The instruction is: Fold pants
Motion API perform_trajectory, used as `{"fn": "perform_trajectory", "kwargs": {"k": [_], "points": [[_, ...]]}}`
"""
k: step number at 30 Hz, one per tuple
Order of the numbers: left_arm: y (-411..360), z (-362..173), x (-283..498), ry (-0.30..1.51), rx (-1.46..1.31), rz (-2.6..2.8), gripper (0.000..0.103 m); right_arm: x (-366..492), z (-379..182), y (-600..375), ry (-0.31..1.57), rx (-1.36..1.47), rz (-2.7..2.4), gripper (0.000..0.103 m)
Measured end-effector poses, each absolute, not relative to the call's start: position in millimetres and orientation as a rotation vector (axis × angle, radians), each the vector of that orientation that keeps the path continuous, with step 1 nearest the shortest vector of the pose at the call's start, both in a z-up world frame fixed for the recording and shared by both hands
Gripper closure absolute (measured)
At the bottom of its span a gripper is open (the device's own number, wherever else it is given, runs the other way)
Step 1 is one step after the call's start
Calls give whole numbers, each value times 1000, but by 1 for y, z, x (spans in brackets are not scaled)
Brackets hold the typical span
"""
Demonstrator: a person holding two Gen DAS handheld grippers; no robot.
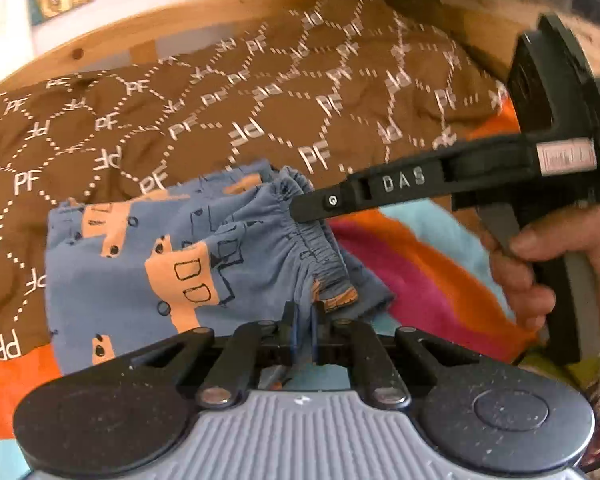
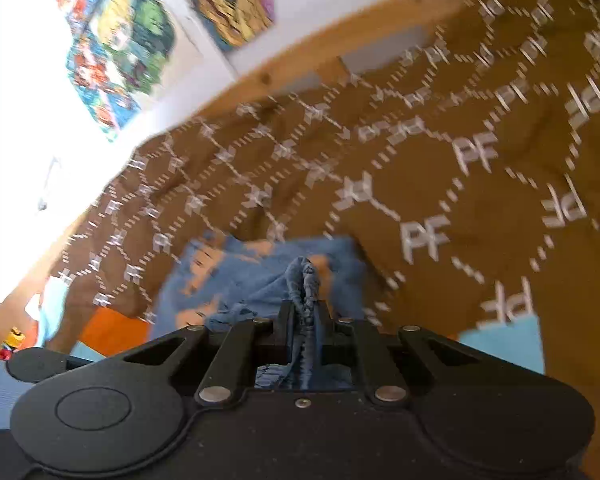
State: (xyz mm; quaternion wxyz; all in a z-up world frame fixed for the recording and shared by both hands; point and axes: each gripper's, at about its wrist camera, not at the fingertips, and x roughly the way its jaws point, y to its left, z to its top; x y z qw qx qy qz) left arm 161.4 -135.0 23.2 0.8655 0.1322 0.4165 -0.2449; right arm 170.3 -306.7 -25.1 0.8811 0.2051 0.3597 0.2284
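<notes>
Small blue pants (image 1: 140, 264) with orange vehicle prints lie on a brown quilt, elastic waistband bunched toward the right. My left gripper (image 1: 303, 312) is shut on the pants' near edge, blue cloth pinched between its fingers. In the same view my right gripper (image 1: 312, 210) reaches in from the right, held by a hand (image 1: 540, 280), and its tip is clamped on the gathered waistband (image 1: 320, 248). The right wrist view is blurred: the right gripper (image 2: 306, 312) is shut on a ridge of the blue pants (image 2: 252, 280), which hang ahead over the quilt.
The brown quilt (image 1: 260, 100) with white "PF" lettering covers the bed. A striped orange, pink and light blue blanket (image 1: 420, 272) lies under the pants at the right. A wooden bed frame (image 1: 100, 44) runs behind, with colourful pictures (image 2: 116, 48) on the white wall.
</notes>
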Motion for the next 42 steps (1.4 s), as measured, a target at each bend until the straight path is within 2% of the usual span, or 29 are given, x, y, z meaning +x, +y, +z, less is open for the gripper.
{"fn": "perform_trajectory", "kwargs": {"k": [2,4,5,6,7,8,11,12,13,15,19,23,30,33,36,42], "points": [[-136,20,160,867,291,-518,95,171,-29,-307,757,424,472,93],[-133,22,159,861,278,-514,87,172,-29,-306,757,416,472,92],[-131,24,158,858,266,-505,74,172,-29,-305,757,407,466,90],[-128,27,156,857,256,-490,57,171,-28,-304,757,400,458,83],[-124,30,154,848,245,-468,48,169,-27,-304,751,389,444,77],[-120,34,152,834,233,-440,35,166,-26,-304,742,378,433,74],[-101,44,146,792,192,-313,15,155,-20,-304,699,316,392,54],[-93,46,147,782,170,-252,9,152,-18,-302,682,293,374,40],[-85,47,148,777,153,-194,8,146,-15,-299,655,259,347,26],[-73,43,152,775,152,-73,5,136,-11,-290,605,188,297,12],[-54,24,164,849,211,99,5,125,-11,-257,543,0,318,2],[-51,9,154,889,258,97,5,127,-27,-235,646,-187,279,2],[-38,9,146,931,222,87,0,126,-27,-256,753,-113,294,1],[-31,25,144,919,197,60,1,112,-14,-261,665,-104,327,1],[-33,48,154,796,219,18,1,112,-7,-262,567,-99,282,1],[-63,54,219,701,337,-76,0,154,-13,-253,520,-83,166,1]]}}
